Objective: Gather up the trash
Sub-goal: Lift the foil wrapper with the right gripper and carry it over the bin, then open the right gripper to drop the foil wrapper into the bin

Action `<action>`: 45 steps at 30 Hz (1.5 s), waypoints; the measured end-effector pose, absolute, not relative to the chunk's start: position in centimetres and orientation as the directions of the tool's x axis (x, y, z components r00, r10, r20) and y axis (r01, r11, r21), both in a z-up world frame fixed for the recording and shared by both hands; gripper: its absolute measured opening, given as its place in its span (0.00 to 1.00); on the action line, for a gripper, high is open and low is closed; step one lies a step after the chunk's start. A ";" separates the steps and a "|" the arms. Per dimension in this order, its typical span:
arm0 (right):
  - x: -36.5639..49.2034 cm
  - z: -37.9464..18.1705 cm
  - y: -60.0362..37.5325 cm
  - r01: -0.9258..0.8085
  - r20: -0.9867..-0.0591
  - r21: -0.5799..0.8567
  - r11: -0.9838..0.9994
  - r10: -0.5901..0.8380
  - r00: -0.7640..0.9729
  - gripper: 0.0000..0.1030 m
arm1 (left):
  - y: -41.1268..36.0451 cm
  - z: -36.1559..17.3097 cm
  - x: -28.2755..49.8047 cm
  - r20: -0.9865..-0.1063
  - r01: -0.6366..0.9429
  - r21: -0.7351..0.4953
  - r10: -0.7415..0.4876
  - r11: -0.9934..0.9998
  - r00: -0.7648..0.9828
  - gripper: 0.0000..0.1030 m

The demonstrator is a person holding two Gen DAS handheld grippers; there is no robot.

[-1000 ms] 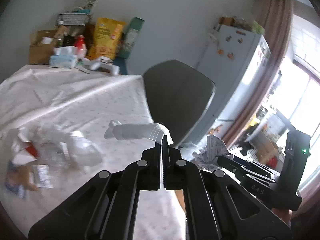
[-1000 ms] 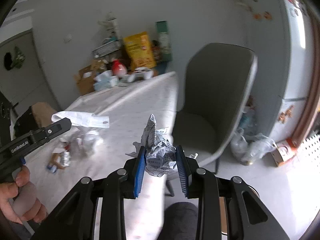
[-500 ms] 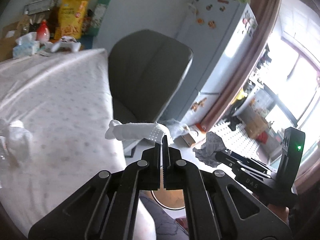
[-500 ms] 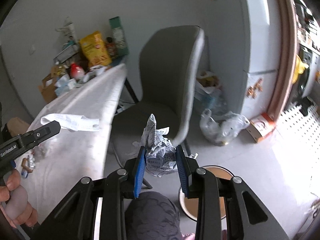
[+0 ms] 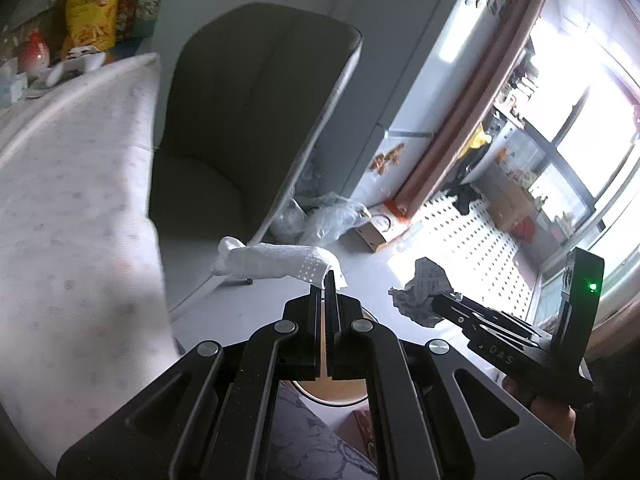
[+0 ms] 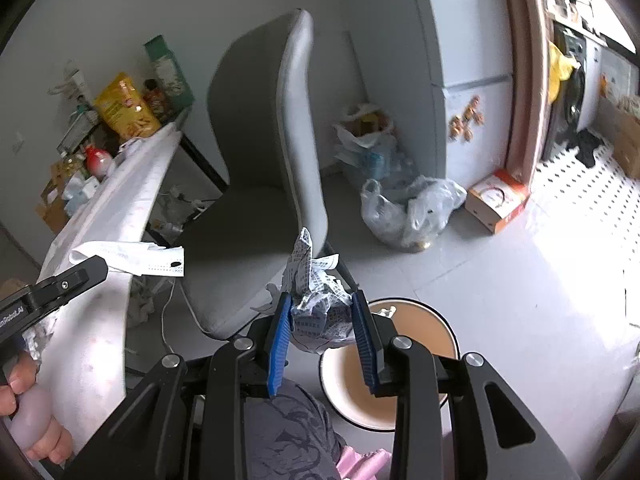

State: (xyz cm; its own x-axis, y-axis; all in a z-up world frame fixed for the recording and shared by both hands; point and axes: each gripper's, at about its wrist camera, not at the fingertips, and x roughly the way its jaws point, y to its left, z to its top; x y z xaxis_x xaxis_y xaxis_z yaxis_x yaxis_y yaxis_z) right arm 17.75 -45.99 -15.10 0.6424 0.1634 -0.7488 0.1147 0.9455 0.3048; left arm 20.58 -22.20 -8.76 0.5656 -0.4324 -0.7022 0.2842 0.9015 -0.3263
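1. Below the right gripper (image 6: 322, 326), on the floor: round bin (image 6: 448, 328), white rim, tan inside, mouth facing up. Key relation for the next move: the bin sits down and slightly to the right of the jaws, partly hidden behind the right finger.
2. Right gripper: blue pads part-closed, clamped on a crumpled printed paper wad (image 6: 316, 304). Wad bulges above and between the pads, one peak sticking up. It hangs over the bin's near-left rim, not over the center, as far as I can judge from the wrist view.
3. Left gripper (image 5: 326, 284): jaws fully closed, pinching one end of a white paper strip (image 5: 276, 262). Strip's long axis runs roughly horizontal, out to the left of the tips, free end drooping a bit.
4. From the left wrist view only a sliver of bin rim shows under the fingers, so the left load is also above/near the bin, but exact offset is unclear.
5. Judgement: right hand is nearer and better lined up, so it prob drops first. Needs a small shift right/fwd to center the wad before opening.
6. Risk: the strip is light and long and could flutter past the rim. Chair (image 6: 260, 140) and table edge (image 6: 132, 200) are close on the left.
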 end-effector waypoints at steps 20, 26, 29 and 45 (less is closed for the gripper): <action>17.1 -19.9 -54.3 0.287 -0.767 0.347 0.893 0.094 0.635 0.63 | -30.0 -12.5 23.4 -0.780 0.377 -0.310 -0.460 0.873 0.424 0.02; 14.5 -18.6 -57.2 0.342 -0.752 0.333 0.879 0.028 0.659 0.69 | -33.9 -14.3 23.6 -0.803 0.426 -0.332 -0.489 0.842 0.341 0.02; 13.7 -18.8 -58.4 0.369 -0.757 0.329 0.869 0.009 0.653 0.69 | -35.4 -15.4 23.2 -0.815 0.453 -0.331 -0.493 0.828 0.305 0.02; 13.8 -20.9 -59.6 0.401 -0.776 0.341 0.851 0.014 0.631 0.74 | -38.3 -20.8 23.5 -0.884 0.416 -0.351 -0.443 0.839 0.147 0.10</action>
State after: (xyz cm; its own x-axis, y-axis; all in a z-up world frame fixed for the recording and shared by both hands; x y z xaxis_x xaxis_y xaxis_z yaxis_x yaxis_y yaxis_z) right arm 13.83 -59.63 -20.87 0.6309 0.0135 -0.7757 0.4005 0.8506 0.3406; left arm 23.51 -38.25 -20.84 0.1468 -0.4429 -0.8845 0.4157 0.8390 -0.3512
